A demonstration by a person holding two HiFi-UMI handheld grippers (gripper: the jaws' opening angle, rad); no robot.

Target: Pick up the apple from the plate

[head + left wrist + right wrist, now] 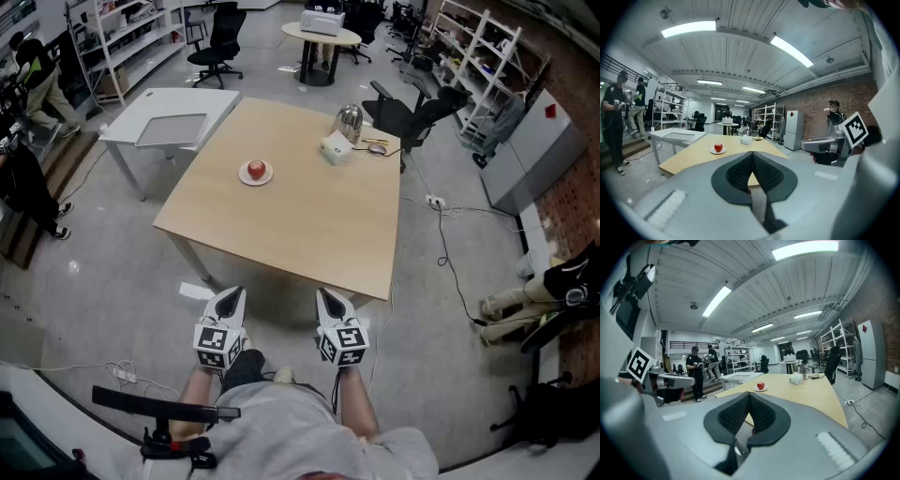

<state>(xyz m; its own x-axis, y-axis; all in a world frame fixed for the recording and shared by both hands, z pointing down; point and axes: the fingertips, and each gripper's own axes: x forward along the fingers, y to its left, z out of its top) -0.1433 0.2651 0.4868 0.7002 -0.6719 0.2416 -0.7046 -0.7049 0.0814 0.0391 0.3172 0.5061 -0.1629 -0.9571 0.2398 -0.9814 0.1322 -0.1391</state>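
Here, the round red apple (256, 169) sits on a small white plate (244, 179) on the smooth pale wooden table (309, 225), well apart from the left gripper (231, 294) and right gripper (327, 296), whose ribbed black jaws meet, empty.

In my head view the small flat bits (378, 147) at the far edge of the counter (281, 216) are too small for me to name, and my own torso (309, 427) is cut off by the bottom edge. In the left gripper view the left claw (752, 157) hides the counter's near part, and in the right gripper view the right claw (749, 395) does the same.
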